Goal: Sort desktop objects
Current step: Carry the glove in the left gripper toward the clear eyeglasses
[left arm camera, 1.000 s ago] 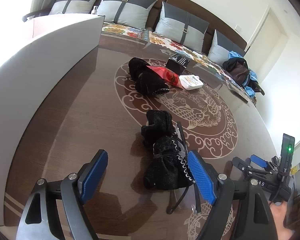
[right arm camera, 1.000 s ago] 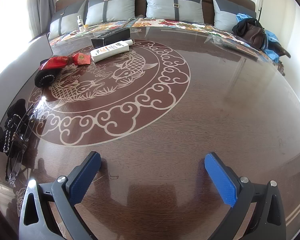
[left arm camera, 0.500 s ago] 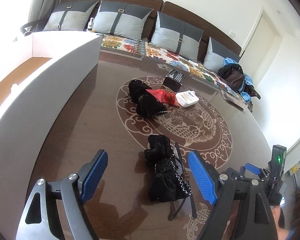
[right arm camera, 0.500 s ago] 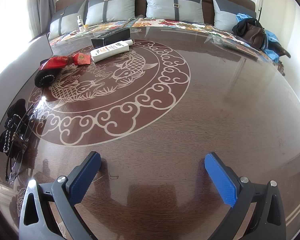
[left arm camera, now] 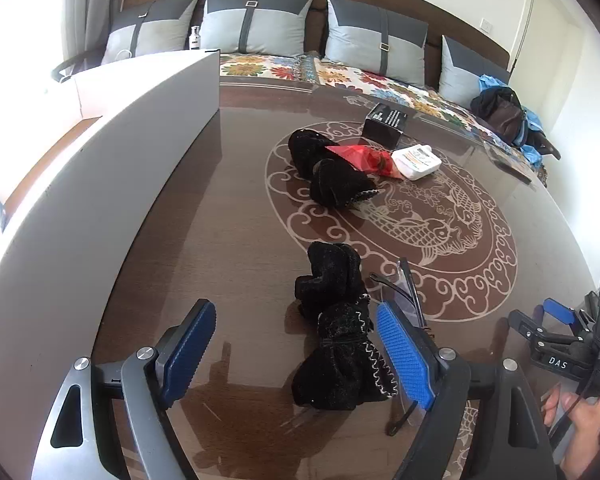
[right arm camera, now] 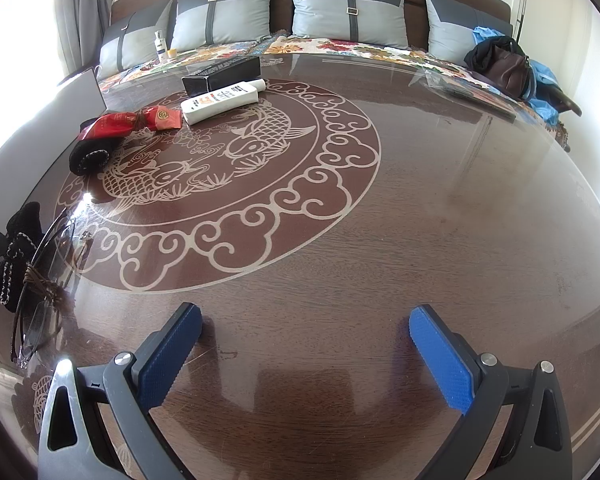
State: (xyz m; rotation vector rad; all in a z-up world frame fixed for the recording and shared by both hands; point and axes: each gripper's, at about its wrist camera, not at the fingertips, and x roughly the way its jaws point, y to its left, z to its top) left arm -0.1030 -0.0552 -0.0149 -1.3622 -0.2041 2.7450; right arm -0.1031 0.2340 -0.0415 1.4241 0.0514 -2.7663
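A black velvet pouch, tied at its middle and edged with pale zigzag stitching, lies on the tabletop between the left fingers, nearer the right-hand one. Folded glasses lie just beside it. Farther ahead sit a second black pouch, a red packet, a white tube and a black box.

Tabletop dark brown, pale fish-and-cloud medallion. Pouches black; packet red; bottle white. Tool pads blue.
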